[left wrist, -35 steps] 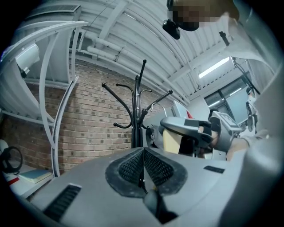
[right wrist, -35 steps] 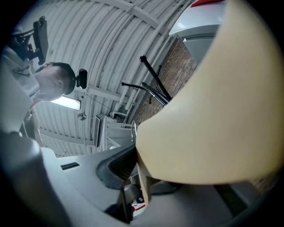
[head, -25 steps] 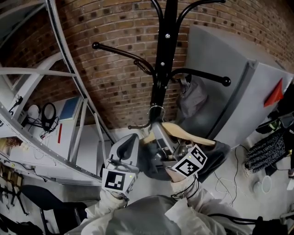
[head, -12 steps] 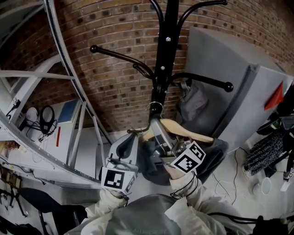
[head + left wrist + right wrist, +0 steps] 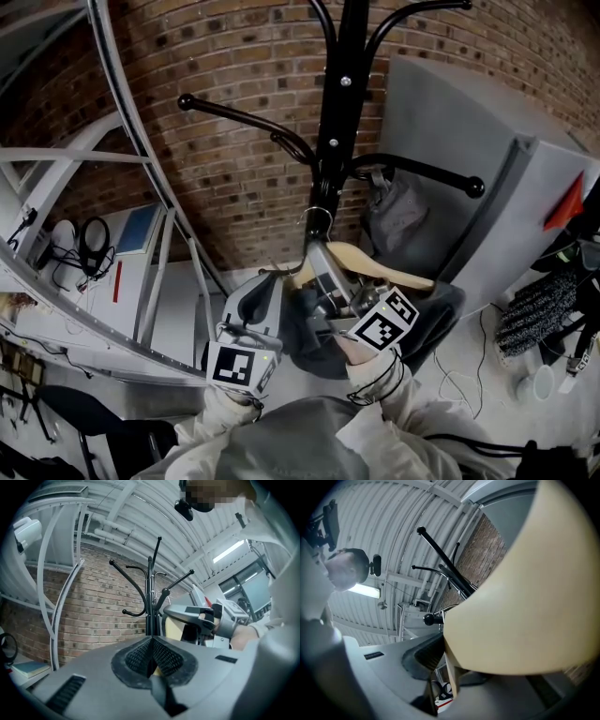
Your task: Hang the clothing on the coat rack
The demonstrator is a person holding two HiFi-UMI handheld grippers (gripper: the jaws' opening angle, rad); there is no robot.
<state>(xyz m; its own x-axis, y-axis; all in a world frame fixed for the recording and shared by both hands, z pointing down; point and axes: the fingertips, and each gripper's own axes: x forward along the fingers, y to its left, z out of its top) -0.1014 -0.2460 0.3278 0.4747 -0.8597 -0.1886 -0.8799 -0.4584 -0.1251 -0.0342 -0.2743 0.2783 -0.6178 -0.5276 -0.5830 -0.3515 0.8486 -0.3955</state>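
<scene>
Now the right gripper (image 5: 323, 281) is clamped on the wooden hanger (image 5: 384, 272), with dark clothing (image 5: 427, 323) drooping below it, close to the coat rack (image 5: 330, 141) pole. The left gripper (image 5: 261, 292) has its jaws pressed together, apparently empty. The hanger looks stiff and light, the garment soft and swingy, so best hold the wood near its hook.
</scene>
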